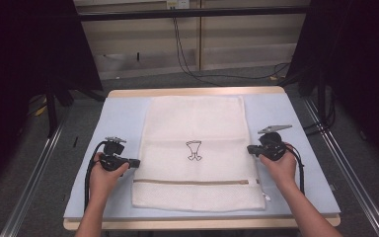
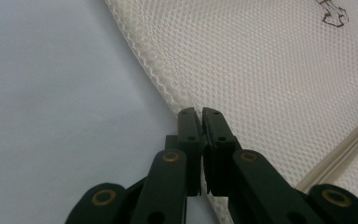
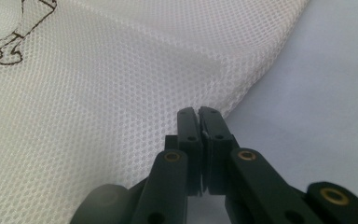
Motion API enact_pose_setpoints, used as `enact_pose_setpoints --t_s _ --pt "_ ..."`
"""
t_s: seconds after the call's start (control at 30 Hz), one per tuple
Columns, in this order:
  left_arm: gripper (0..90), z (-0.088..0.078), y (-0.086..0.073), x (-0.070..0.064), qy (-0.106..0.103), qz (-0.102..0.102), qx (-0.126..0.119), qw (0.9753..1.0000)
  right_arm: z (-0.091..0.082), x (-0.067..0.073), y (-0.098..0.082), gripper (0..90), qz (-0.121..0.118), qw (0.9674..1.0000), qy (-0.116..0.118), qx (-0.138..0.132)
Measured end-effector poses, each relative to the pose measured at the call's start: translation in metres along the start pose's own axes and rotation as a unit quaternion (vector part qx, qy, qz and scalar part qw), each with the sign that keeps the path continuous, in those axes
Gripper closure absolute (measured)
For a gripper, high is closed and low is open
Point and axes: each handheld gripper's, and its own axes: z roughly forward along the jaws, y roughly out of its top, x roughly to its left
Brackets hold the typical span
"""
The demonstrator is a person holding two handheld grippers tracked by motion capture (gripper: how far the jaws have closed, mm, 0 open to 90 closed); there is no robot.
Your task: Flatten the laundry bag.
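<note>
A white mesh bag [image 1: 192, 123] lies flat on the light blue table top [image 1: 118, 118], with a small dark drawing [image 1: 193, 150] at its middle and a beige zip [image 1: 192, 182] across its near part. My left gripper [image 1: 137, 162] sits at the bag's left edge. In the left gripper view, its jaws [image 2: 199, 111] are closed together right on the stitched seam [image 2: 149, 65]. My right gripper [image 1: 249, 148] is at the bag's right edge. In the right gripper view, the jaws [image 3: 198, 110] are pressed shut on the mesh [image 3: 98, 107], which rises slightly toward them.
Bare blue table surface [image 1: 301, 163] flanks the bag on both sides. Metal rails [image 1: 34, 177] run along the table's left and right. Black cables [image 1: 187, 59] hang against the wall behind.
</note>
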Motion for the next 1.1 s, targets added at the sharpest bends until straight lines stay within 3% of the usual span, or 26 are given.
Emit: enact_pose_setpoints --t_s 0.53,1.1 --pt "86.8 -0.008 -0.009 -0.002 0.003 -0.009 -0.005 0.9999 0.004 0.004 0.006 87.3 -0.019 0.9998 0.009 -0.004" --pt "86.8 -0.014 -0.013 -0.004 0.008 -0.007 -0.001 0.9999 0.002 0.008 0.005 87.0 -0.02 0.9996 0.015 -0.012"
